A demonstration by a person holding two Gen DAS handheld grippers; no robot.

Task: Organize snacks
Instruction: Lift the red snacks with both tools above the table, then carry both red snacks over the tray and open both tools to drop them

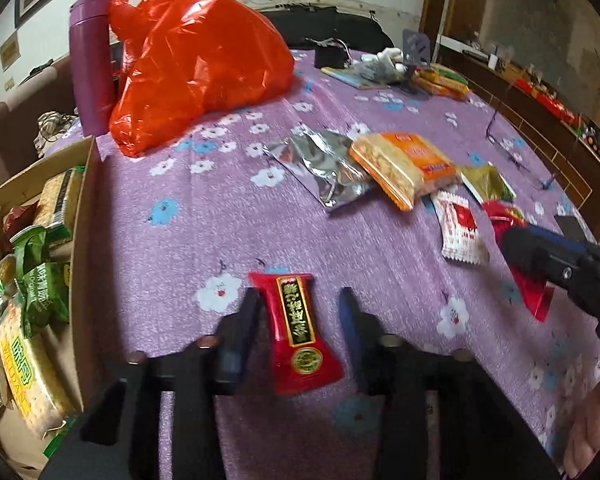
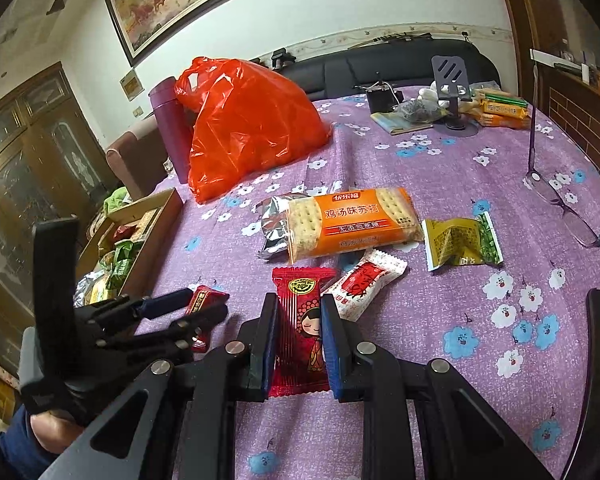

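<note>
A red candy packet with a gold label (image 1: 300,332) lies on the purple flowered tablecloth between the fingers of my left gripper (image 1: 300,294). The pads stand a little off its sides, so the gripper is open. In the right wrist view that gripper (image 2: 206,302) sits low at the left with the same packet (image 2: 208,294). My right gripper (image 2: 300,320) is shut on a red packet with a doll figure (image 2: 300,332), held just above the cloth. The left wrist view shows the right gripper (image 1: 512,248) at the right edge.
A cardboard box (image 1: 82,208) with several cracker packs stands at the left. An orange cracker pack (image 2: 352,220), a silver wrapper (image 1: 320,164), a white-and-red packet (image 2: 364,280) and a green-gold packet (image 2: 460,244) lie mid-table. Behind are a red plastic bag (image 2: 248,120), a purple bottle (image 1: 90,60) and glasses (image 2: 572,208).
</note>
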